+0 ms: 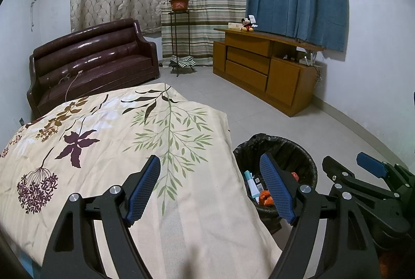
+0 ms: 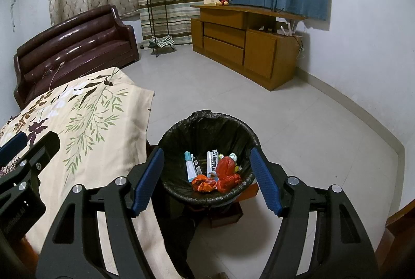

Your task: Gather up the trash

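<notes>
Left wrist view: the left gripper (image 1: 211, 190) with black arms and blue bumpy pads is wide open and holds nothing. It hangs over a cream cloth with printed leaves and purple flowers (image 1: 109, 149). No trash shows on the cloth. Just past its right pad sits a round bin with a crinkly black plastic bag (image 1: 293, 149) inside it. Only a bit of the trash peeks out: a pale blue and white box and something orange. Further right is the right gripper (image 1: 345, 167), seen from the side.

Right wrist view: the right gripper (image 2: 207, 178) is wide open too, with nothing between its pads. The round bin (image 2: 207, 120) is right in front of it, a little below, between the two pads. Inside lie a long blue and white paper box (image 2: 190, 166), a white packet with dark writing (image 2: 212, 162), a shiny red plastic bag (image 2: 227, 171) all scrunched up, and a crumpled orange wrapper (image 2: 203, 185). The bin stands on the pale tiled floor (image 2: 298, 139).

I think all this trash is light. The red bag and wrapper are soft and slippery, so pinch a bunched-up fold. The boxes are thin and may squash, so hold them gently across the narrow sides. The bin bag is thin and could tear; its rolled edge looks like the best place to grab
</notes>
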Tool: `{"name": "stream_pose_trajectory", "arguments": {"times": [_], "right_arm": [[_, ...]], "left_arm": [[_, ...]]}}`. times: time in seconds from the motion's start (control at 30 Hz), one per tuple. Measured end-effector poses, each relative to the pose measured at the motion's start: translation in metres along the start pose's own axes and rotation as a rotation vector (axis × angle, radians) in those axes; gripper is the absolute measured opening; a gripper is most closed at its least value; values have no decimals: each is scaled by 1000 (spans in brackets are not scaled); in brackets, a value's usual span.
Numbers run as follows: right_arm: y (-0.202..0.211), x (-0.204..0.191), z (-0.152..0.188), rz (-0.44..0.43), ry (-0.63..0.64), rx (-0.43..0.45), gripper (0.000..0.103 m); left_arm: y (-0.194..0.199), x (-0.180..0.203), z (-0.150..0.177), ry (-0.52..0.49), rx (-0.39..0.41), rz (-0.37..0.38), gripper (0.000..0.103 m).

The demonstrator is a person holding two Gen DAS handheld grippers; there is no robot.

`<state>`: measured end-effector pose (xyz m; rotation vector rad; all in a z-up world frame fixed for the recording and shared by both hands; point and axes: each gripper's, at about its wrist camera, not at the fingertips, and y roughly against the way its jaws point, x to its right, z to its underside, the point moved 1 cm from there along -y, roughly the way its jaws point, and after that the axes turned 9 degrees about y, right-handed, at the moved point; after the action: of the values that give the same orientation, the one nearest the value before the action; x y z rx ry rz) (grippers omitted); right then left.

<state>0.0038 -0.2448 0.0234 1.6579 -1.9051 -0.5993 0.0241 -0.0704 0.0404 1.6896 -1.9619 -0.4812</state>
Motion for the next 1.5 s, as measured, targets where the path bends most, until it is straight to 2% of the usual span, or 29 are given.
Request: {"name": "stream_pose_trajectory", "arguments": {"times": [1.1, 1.5], "right_arm": [[0, -2, 1, 1, 1, 1, 67], [0, -2, 2, 2, 2, 2, 67]], "left_arm": [[3, 0, 0, 3, 11, 4, 77], [8, 5, 0, -6, 39, 0, 84]]}}
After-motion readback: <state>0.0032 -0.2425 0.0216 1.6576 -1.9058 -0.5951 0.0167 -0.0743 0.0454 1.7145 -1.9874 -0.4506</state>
